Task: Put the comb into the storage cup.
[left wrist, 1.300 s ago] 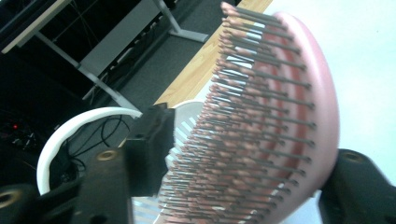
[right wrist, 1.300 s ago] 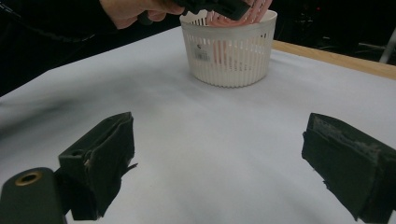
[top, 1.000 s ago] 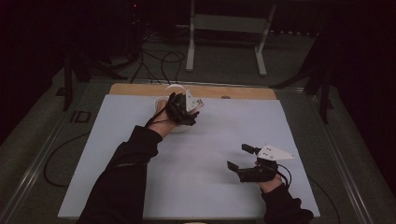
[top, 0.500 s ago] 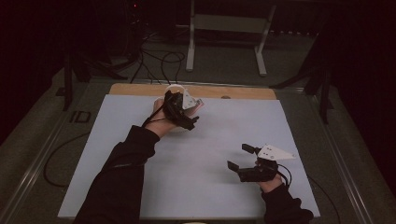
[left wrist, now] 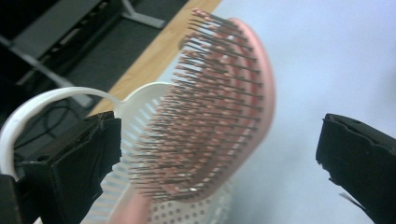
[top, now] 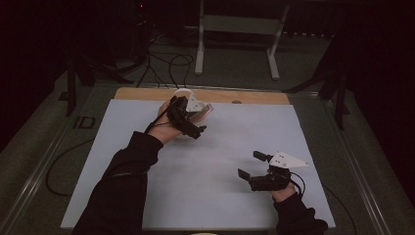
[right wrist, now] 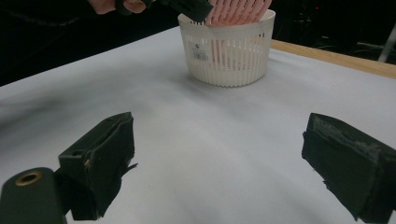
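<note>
Opening just now, the left tool (left wrist: 219, 154) stands spread around a pink bristled hairbrush (left wrist: 219, 112) in a white slotted plastic basket (right wrist: 227, 46); right tool (right wrist: 219, 163) spread.

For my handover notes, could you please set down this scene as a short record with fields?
Surface: pale sheet over a wooden table.
Container: white slotted plastic basket at the far edge.
Contents: pink plastic hairbrush, standing in the basket, bristles toward the left tool.
Left tool: at the basket; jaws have just been opening and stand wide, pads off the brush.
Right tool: open, nothing between its jaws, low over the sheet.
</note>
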